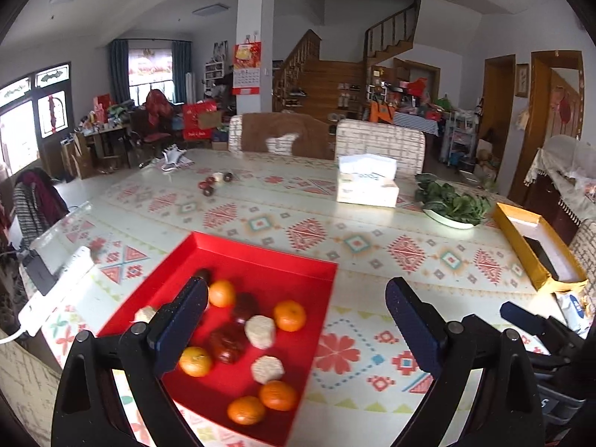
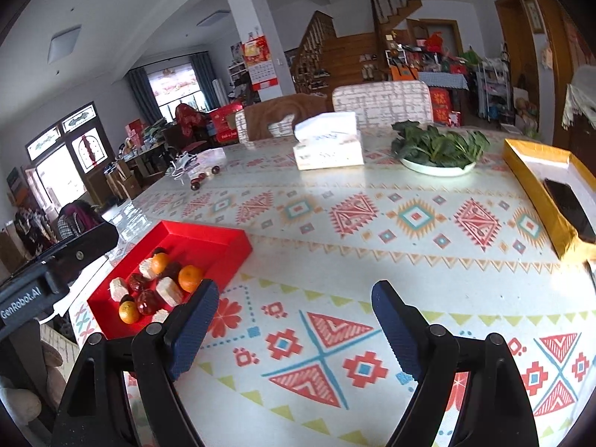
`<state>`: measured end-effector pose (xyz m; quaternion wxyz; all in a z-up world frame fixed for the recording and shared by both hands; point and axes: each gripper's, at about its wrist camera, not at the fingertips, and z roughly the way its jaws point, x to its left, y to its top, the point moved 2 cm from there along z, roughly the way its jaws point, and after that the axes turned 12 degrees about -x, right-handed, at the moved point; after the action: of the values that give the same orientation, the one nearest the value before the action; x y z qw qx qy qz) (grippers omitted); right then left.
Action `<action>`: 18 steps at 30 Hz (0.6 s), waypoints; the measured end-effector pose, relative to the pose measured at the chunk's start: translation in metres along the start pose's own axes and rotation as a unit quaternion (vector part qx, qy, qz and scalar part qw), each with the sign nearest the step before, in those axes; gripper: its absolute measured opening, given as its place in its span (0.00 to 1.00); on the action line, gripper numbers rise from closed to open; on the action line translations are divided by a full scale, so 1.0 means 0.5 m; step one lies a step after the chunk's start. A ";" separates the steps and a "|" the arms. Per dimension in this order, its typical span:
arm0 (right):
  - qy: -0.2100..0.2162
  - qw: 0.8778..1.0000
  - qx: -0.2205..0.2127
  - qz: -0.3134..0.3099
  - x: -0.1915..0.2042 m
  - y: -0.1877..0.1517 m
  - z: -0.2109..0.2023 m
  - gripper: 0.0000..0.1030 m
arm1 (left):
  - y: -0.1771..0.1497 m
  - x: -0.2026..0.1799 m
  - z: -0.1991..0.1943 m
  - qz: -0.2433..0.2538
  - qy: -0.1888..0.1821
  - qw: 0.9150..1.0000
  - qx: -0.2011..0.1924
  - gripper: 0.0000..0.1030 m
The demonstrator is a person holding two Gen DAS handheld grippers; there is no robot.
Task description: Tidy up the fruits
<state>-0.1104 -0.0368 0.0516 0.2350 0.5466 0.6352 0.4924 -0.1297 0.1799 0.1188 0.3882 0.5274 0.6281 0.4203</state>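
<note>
Below your left tool, released with nothing between its pads, the oranges sit in the red tray on the table — your right tool, also released, lies farther off to the tray's right.

White lettering "GenRobot.AI" stands on the black plastic body of the left gripper, seen from the right wrist view.
</note>
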 end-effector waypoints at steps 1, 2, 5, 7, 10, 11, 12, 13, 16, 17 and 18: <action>-0.001 1.000 0.002 0.003 -0.006 -0.002 0.001 0.86 | -0.001 -0.006 0.000 0.000 -0.002 1.000 0.000 0.93; -0.002 1.000 0.003 0.005 -0.012 -0.003 0.003 0.86 | 0.000 -0.013 0.000 0.001 -0.004 1.000 -0.001 0.93; -0.006 1.000 0.005 0.006 -0.025 -0.006 0.002 0.86 | 0.002 -0.032 -0.012 0.006 -0.005 1.000 -0.018 0.93; -0.009 1.000 0.003 0.004 -0.027 -0.007 -0.002 0.86 | 0.008 -0.040 -0.025 0.011 0.000 0.999 -0.039 0.93; -0.010 1.000 -0.004 -0.002 -0.028 -0.005 -0.010 0.86 | 0.028 -0.042 -0.058 0.015 0.015 0.996 -0.091 0.93; -0.011 1.000 -0.007 -0.007 -0.024 -0.003 -0.014 0.86 | 0.036 -0.041 -0.077 0.015 0.021 0.993 -0.117 0.96; -0.010 1.000 -0.011 -0.012 -0.019 0.000 -0.018 0.86 | 0.042 -0.040 -0.090 0.016 0.027 0.990 -0.136 1.00; -0.009 1.000 -0.016 -0.017 -0.015 0.004 -0.022 0.86 | 0.051 -0.038 -0.118 0.018 0.041 0.984 -0.173 1.00; 0.002 0.999 -0.033 -0.034 0.008 0.020 -0.039 0.86 | 0.070 -0.036 -0.175 0.031 0.076 0.967 -0.243 1.00; 0.006 0.998 -0.038 -0.039 0.017 0.027 -0.045 0.87 | 0.076 -0.036 -0.198 0.037 0.092 0.958 -0.270 1.00; 0.013 0.998 -0.042 -0.043 0.027 0.033 -0.051 0.88 | 0.080 -0.035 -0.216 0.041 0.106 0.950 -0.289 1.00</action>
<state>-0.1277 -0.0351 0.0798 0.2707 0.5020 0.6401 0.5148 -0.2145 0.1533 0.1944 0.4382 0.3702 0.4949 0.6527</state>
